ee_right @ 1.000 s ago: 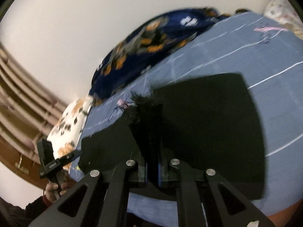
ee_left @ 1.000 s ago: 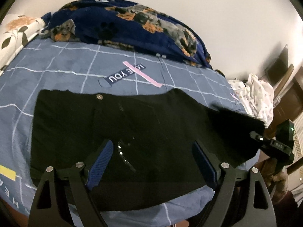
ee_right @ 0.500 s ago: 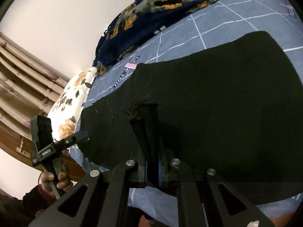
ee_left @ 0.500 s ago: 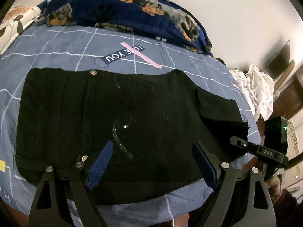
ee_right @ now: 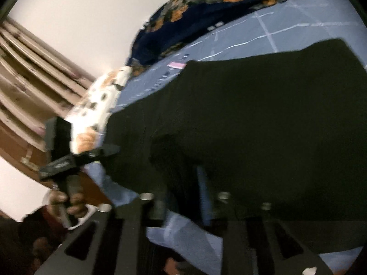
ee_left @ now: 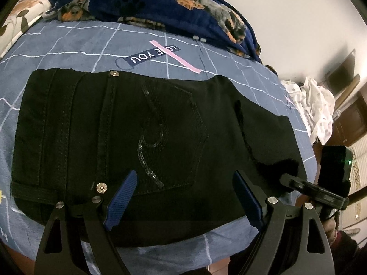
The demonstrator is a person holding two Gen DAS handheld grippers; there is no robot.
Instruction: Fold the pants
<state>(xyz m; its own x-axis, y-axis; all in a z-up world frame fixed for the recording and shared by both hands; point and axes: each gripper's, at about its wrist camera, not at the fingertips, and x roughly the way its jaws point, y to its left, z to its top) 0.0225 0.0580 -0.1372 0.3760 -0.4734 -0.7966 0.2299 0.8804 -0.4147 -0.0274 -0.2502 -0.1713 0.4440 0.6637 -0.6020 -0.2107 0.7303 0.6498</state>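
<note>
Pants (ee_left: 146, 137), black denim, lie folded flat across the blue checked bedsheet (ee_left: 75, 50), waistband toward the left of the left wrist view, with a sequined back pocket (ee_left: 169, 135) facing up and two metal rivets showing. One folded-over end lies on the right-hand part of the stack, its frayed edge (ee_left: 275, 167) close to the near edge of the bed.

Left claw (ee_left: 185, 197) hangs just above the near edge of the pants with its blue-padded fingers (ee_left: 121, 199) spread wide apart, nothing between them; whether the tips touch the cloth I cannot tell.

Right claw (ee_right: 181, 190) sits at the frayed end of the fabric. Its jaws have just been opening, and in its own blurred view a dark fold of the pants (ee_right: 252, 119) still lies in the gap while the pads stand clear of it, blue sheet showing beside one finger. From the left wrist view the same right claw (ee_left: 291, 181) shows at the bed's right edge, a hand (ee_left: 330, 226) gripping its handle.

Behind the pants a navy blanket (ee_left: 160, 2) printed with dogs is heaped against the wall, a floral pillow (ee_left: 20, 20) beside it, and a white cloth (ee_left: 316, 105) lies off to the right.
</note>
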